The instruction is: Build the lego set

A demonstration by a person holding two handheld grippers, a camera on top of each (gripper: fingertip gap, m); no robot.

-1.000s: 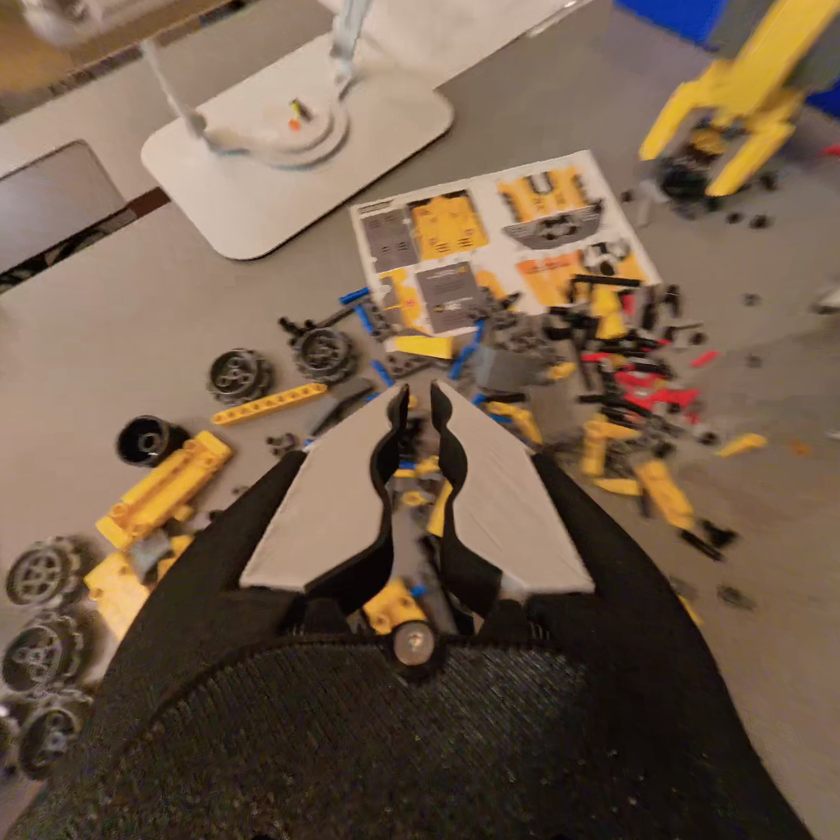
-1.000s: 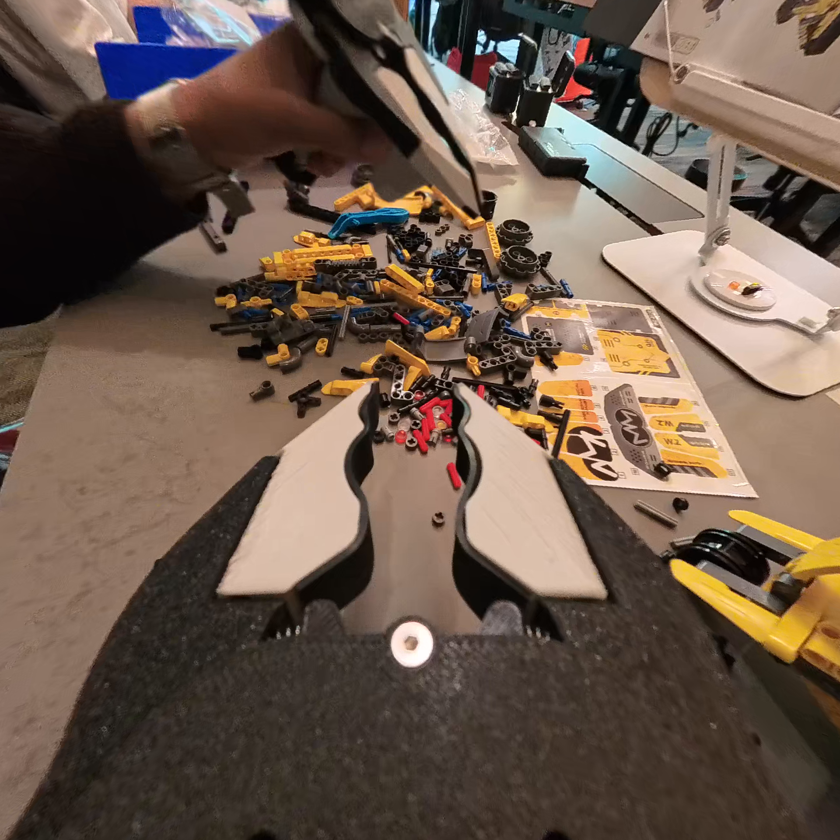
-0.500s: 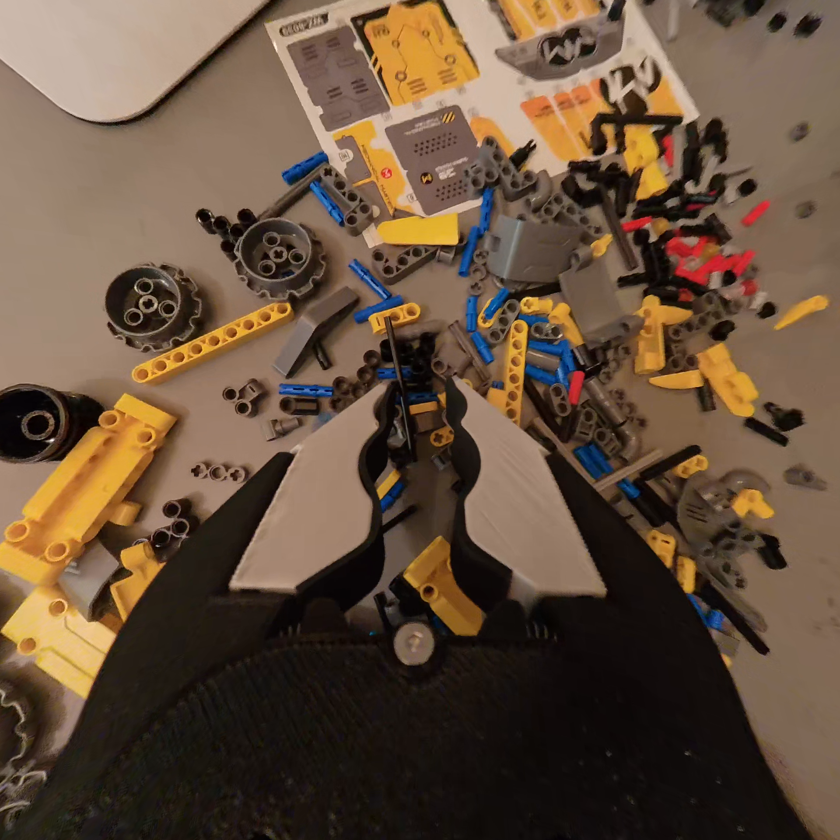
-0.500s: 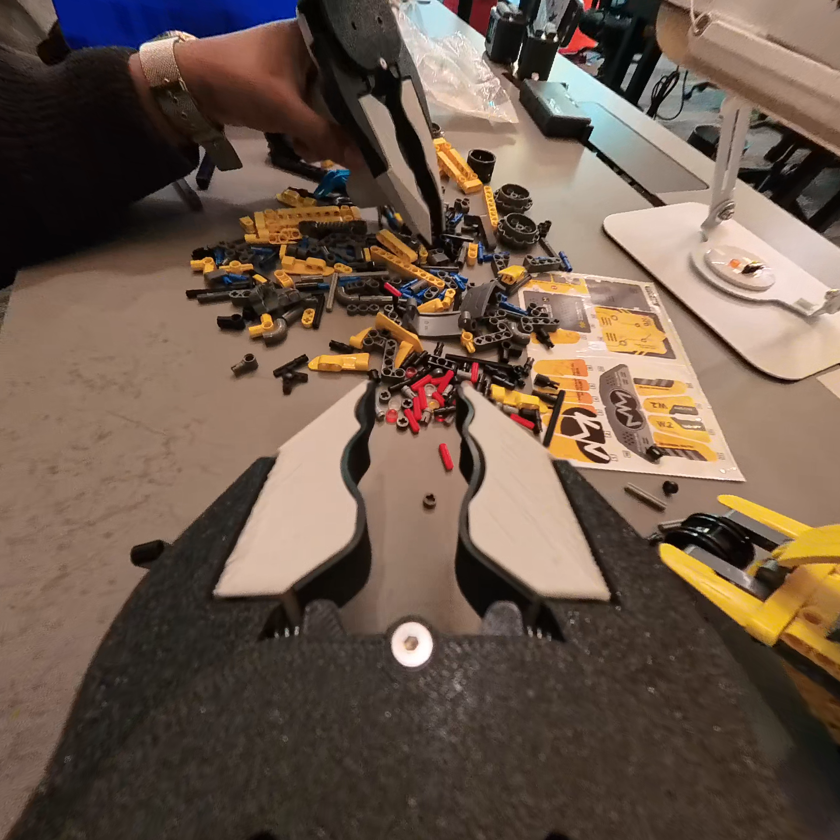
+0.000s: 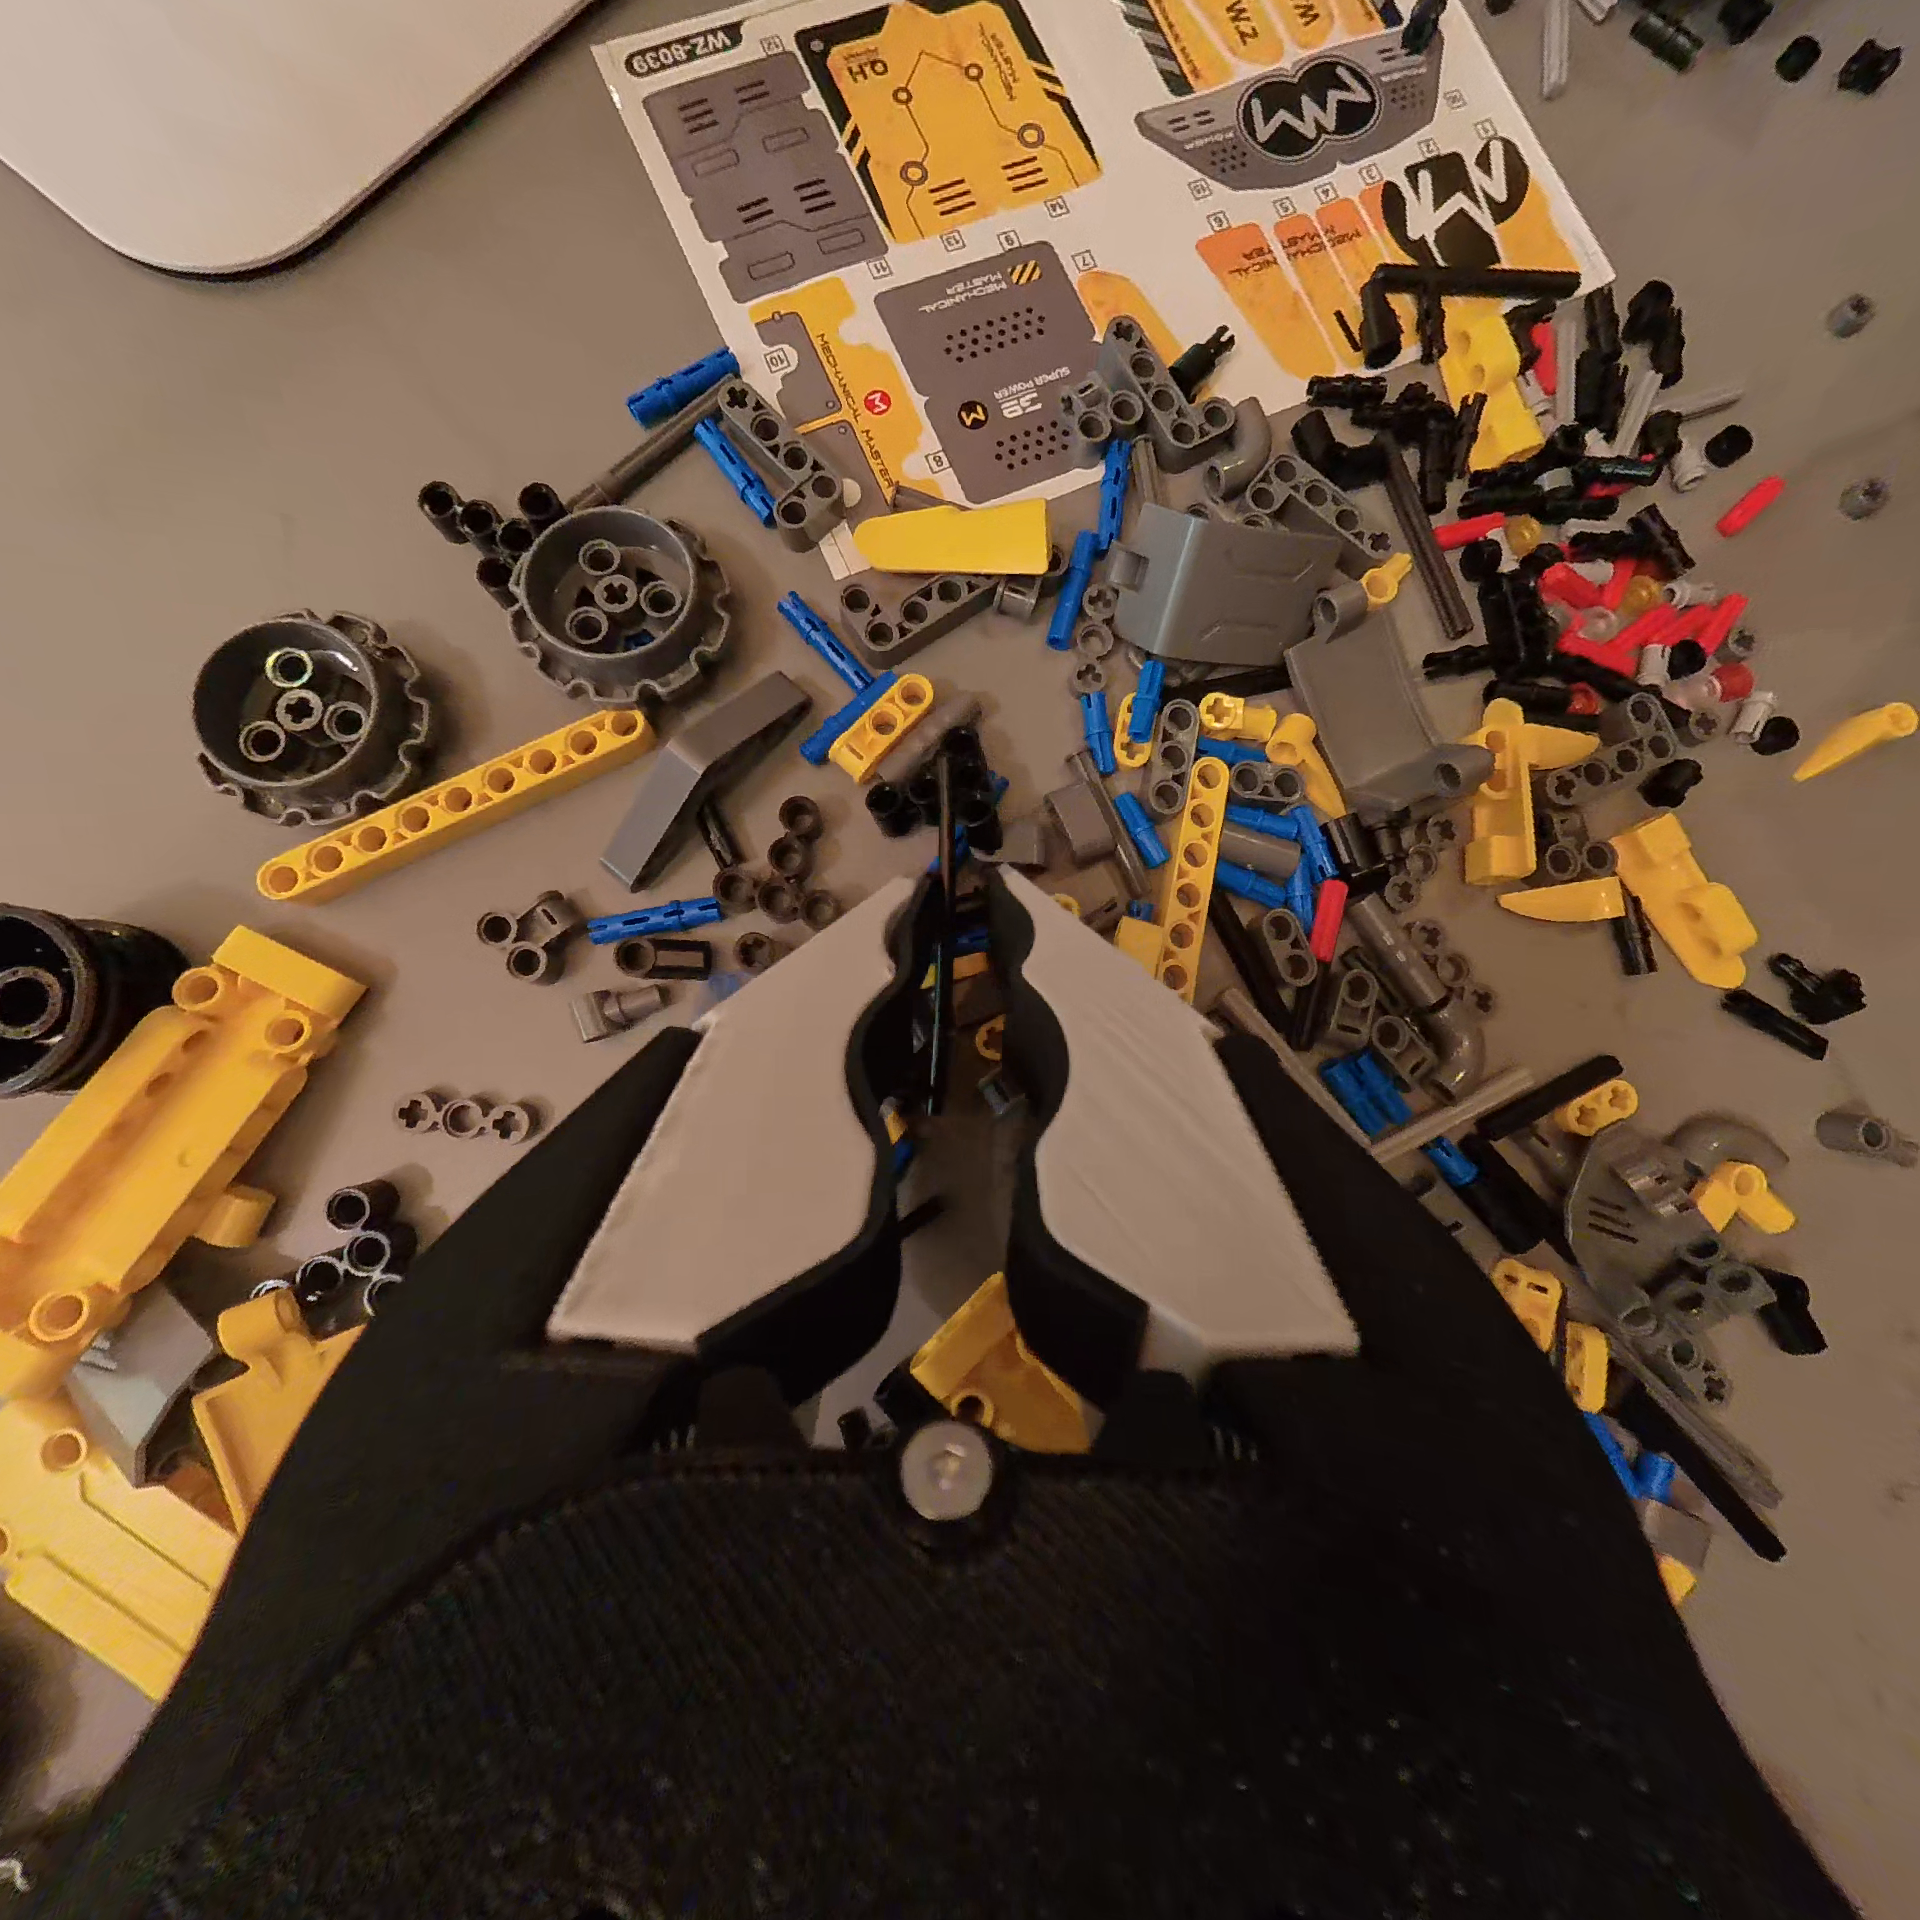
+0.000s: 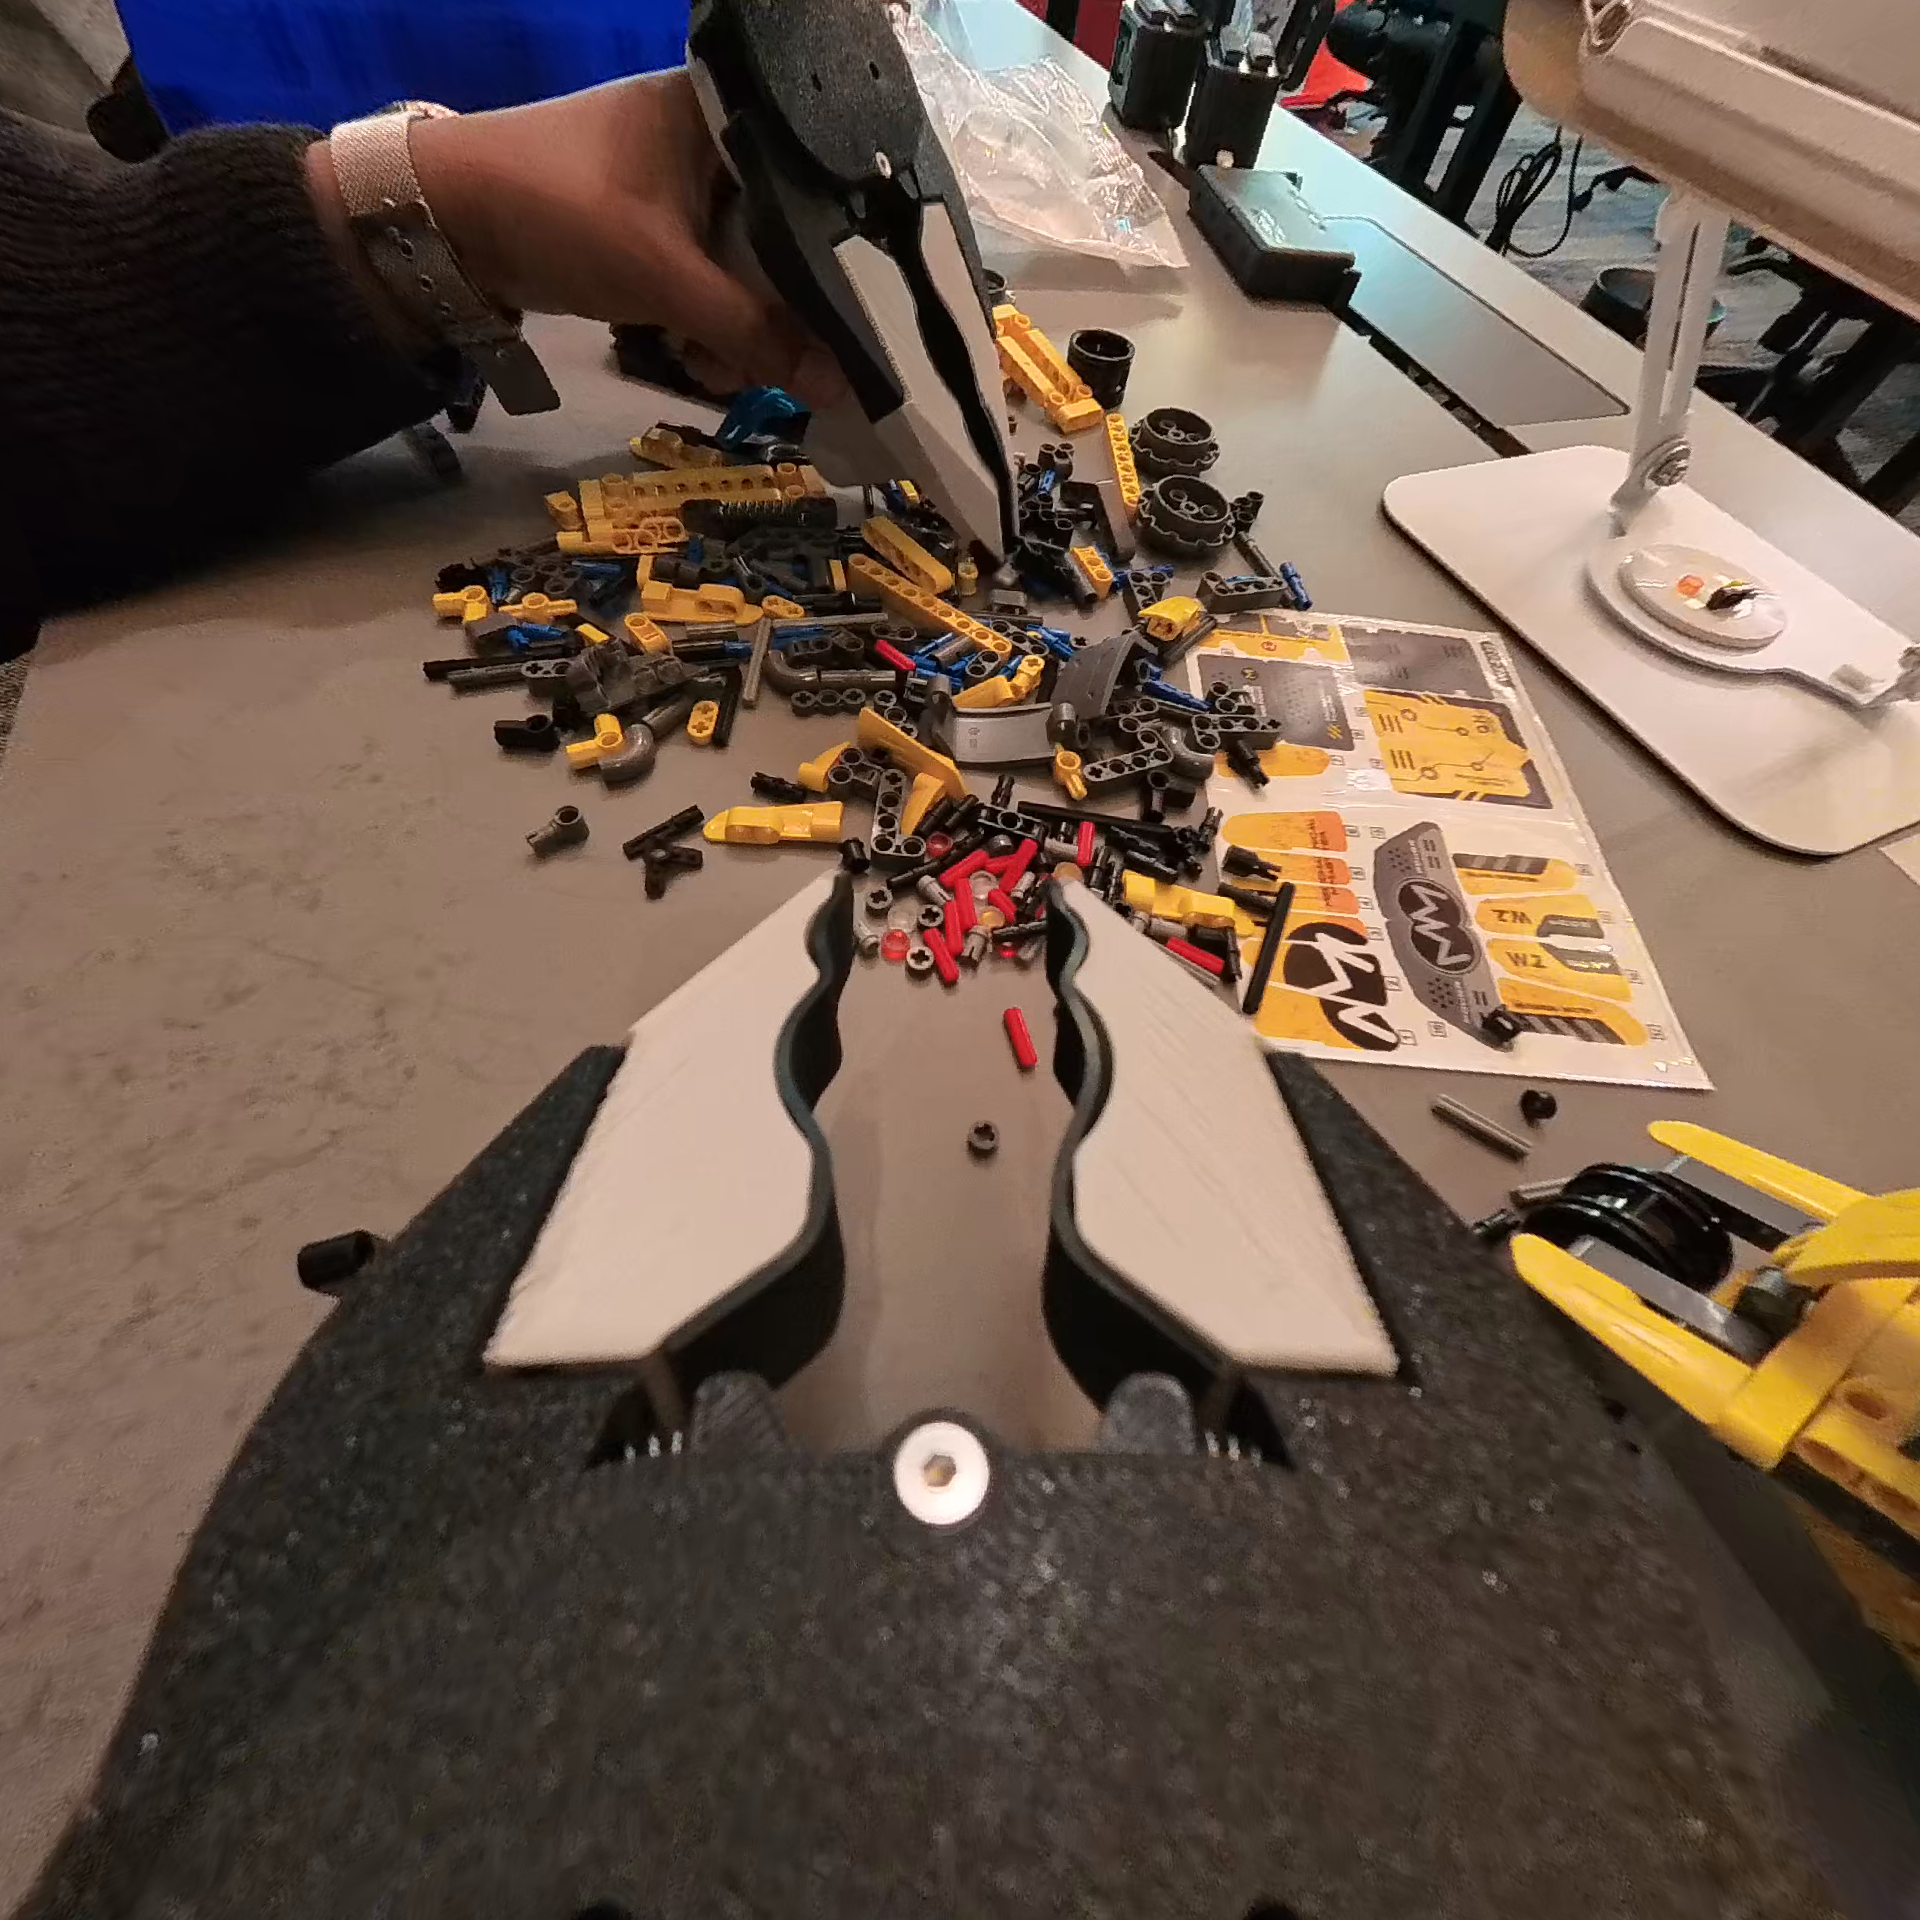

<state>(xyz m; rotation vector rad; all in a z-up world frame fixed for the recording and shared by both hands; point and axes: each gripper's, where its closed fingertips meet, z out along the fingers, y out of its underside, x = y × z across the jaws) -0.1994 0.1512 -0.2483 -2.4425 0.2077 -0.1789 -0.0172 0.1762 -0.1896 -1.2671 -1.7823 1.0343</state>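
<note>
My left gripper [image 5: 961,883] points down into a pile of small yellow, grey, blue and black building parts [image 5: 1247,779] on a grey table [image 5: 312,416]. It is shut on a thin black axle [image 5: 943,810] that lies among black connectors. In the right wrist view, a hand [image 6: 582,218] holds the left gripper [image 6: 997,551] with its tips in the far side of the pile. My right gripper [image 6: 945,894] is open and empty, low over the table. Its tips are just short of a cluster of red pins [image 6: 971,873], and one red pin [image 6: 1020,1037] lies between its fingers.
A sticker sheet [image 5: 987,156] lies beyond the pile, next to a white stand base [image 6: 1662,644]. Two grey wheel hubs [image 5: 618,603], a long yellow beam [image 5: 457,800] and a yellow chassis piece [image 5: 156,1143] lie left. A part-built yellow model [image 6: 1766,1330] stands at the right. My hands' fingertips stand some 20 cm from each other. My left tips are roughly 25 cm from the white stand base [image 6: 1662,644].
The left gripper came down over the pile, opened around the black axle, then closed on it. The right gripper has edged forward towards the red pins and stays open.
</note>
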